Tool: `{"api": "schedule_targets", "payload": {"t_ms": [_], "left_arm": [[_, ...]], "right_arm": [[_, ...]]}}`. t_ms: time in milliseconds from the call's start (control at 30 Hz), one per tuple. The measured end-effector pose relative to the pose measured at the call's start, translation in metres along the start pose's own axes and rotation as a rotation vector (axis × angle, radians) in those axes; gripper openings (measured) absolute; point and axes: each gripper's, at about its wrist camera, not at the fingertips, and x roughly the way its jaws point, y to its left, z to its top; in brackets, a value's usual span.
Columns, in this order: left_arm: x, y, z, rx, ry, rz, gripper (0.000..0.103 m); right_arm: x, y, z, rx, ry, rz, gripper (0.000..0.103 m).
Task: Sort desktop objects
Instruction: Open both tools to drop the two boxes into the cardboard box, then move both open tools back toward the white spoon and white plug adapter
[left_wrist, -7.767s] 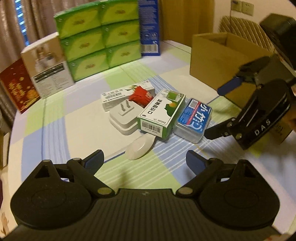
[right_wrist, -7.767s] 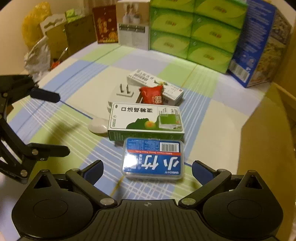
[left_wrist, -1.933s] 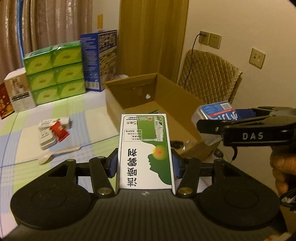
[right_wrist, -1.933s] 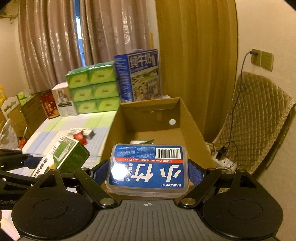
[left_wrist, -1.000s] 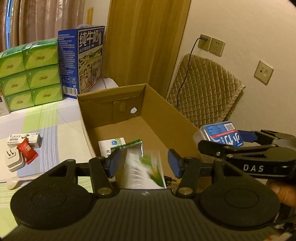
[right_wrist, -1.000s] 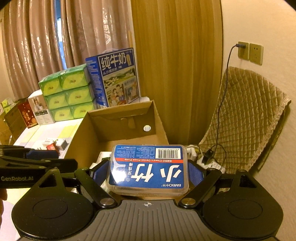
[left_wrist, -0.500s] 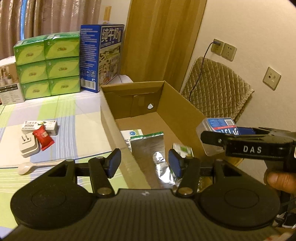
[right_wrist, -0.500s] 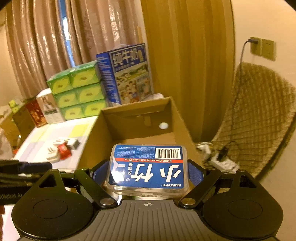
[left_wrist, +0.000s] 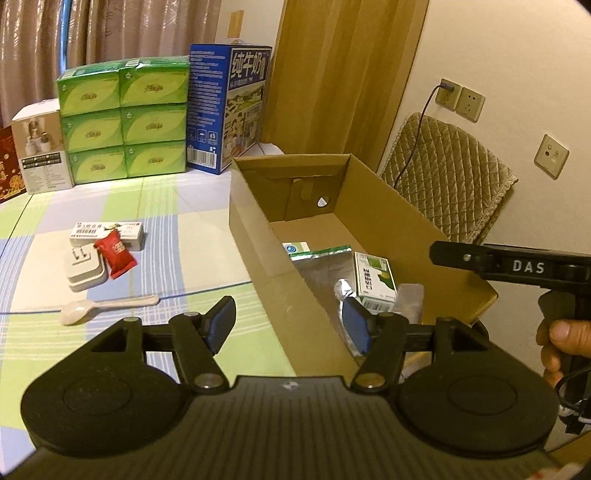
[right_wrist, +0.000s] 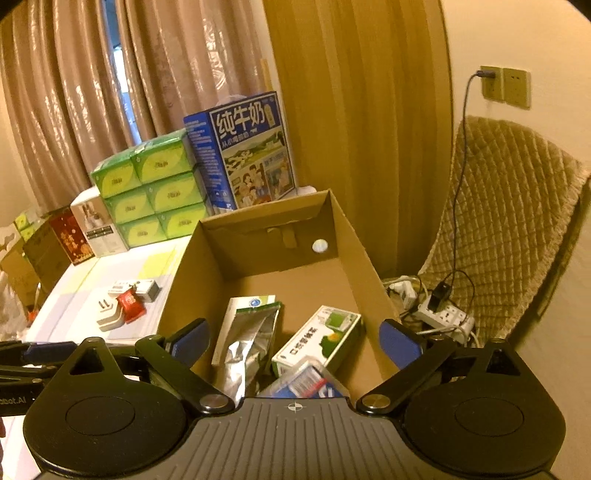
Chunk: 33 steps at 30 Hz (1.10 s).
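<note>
Right wrist view: gripper body partly hides blue-lidded case (right_wrist: 306, 384).

1. The bench (left_wrist: 173, 206) has a cloth with blue, green and white squares.
2. A brown cardboard box (left_wrist: 258, 236) sits on its right side, open at the top.
3. A white plug (left_wrist: 83, 269), a red candy packet (left_wrist: 118, 254) and a small white box (left_wrist: 107, 233) lie close together (the packet leans on both).
4. A pale spoon (left_wrist: 103, 306) lies alone, nearer the camera.
5. At the back stand green tissue packs (left_wrist: 123, 120), a blue milk carton (left_wrist: 227, 107) and a white box (left_wrist: 40, 151).
</note>
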Motion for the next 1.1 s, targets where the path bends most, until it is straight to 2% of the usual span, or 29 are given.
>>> {"api": "schedule_targets", "payload": {"t_ms": [133, 467, 600, 733, 800, 1100], "left_arm": [[-0.012, 0.004, -0.009, -0.012, 0.001, 0.009, 0.062], [-0.049, 0.016, -0.033, -0.027, -0.008, 0.045, 0.072], [-0.065, 0.025, -0.042, -0.04, -0.017, 0.061, 0.081], [-0.079, 0.032, -0.051, -0.05, -0.026, 0.079, 0.094], [-0.086, 0.038, -0.056, -0.06, -0.03, 0.085, 0.097], [-0.108, 0.065, -0.084, -0.111, -0.013, 0.138, 0.101]], "right_arm": [[-0.017, 0.01, -0.014, -0.007, 0.005, 0.011, 0.101], [-0.044, 0.046, -0.047, -0.049, 0.069, 0.028, 0.101], [-0.048, 0.058, -0.055, -0.063, 0.078, 0.034, 0.101], [-0.051, 0.07, -0.06, -0.087, 0.087, 0.046, 0.101], [-0.052, 0.075, -0.062, -0.094, 0.09, 0.054, 0.101], [-0.052, 0.092, -0.073, -0.116, 0.1, 0.085, 0.101]]}}
